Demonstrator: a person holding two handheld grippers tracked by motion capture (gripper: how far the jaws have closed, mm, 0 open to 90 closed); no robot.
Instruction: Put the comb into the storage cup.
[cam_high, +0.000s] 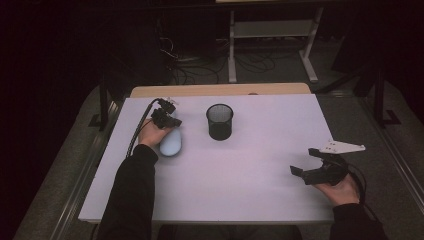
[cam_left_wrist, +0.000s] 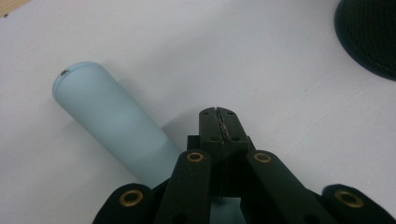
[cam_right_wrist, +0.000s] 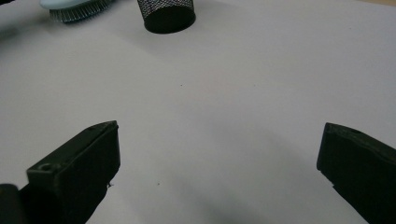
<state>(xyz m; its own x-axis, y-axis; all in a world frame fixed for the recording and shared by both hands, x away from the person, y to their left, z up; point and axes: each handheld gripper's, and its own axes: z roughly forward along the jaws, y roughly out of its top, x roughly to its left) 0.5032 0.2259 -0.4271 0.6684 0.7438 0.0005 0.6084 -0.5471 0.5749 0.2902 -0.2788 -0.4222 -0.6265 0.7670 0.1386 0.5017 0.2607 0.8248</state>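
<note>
Landmark: black wire-mesh cup, upright on the white tabletop, toward the far middle.

Left of the cup: pale blue plastic hairbrush, lying flat, bristles down. In the left gripper view its rounded handle runs out to the upper left from under the gripper, on the side away from the cup.

Left gripper: held over the brush's far end, just left of the cup. Jaws fully closed, pads pressed together at the tips with nothing between them; the brush lies below and beside them, not clamped.

Right of the cup, well apart and nearer the table's front edge: right gripper, held low over bare tabletop. Jaws spread wide, empty, pointing back toward the cup.
</note>
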